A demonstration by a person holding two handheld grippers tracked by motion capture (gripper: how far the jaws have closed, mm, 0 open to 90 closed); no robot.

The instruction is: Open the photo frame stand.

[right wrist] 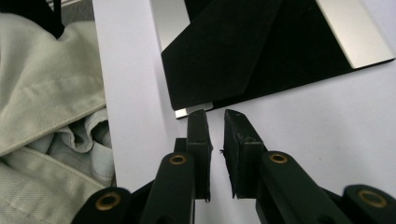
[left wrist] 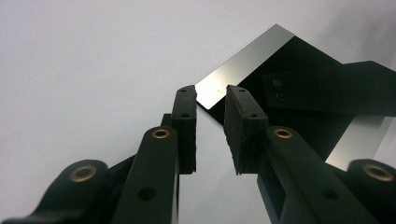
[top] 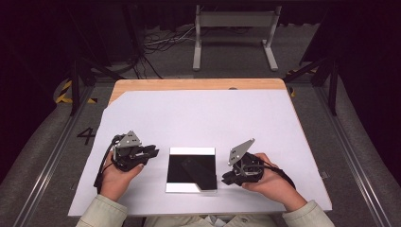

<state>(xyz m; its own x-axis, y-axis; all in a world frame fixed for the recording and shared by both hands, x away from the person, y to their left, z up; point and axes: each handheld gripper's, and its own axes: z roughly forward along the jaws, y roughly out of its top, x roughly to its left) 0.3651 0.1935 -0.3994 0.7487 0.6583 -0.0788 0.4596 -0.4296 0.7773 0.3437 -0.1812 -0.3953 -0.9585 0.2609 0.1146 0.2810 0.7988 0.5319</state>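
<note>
Glossy square black plate [top: 191, 169] | dark flat piece [top: 198, 171] atop | matte white table [top: 198, 118]

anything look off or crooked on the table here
Mostly tidy. The one oddity: a dark flat piece lies diagonally across the square mirror-like plate, its lower corner poking past the plate's near right edge. Both grippers, left and right, sit beside the plate, touching nothing.

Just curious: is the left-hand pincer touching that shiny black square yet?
Apart. In the left gripper view, the left gripper stands open with white sheet between its tips and the black square.
</note>
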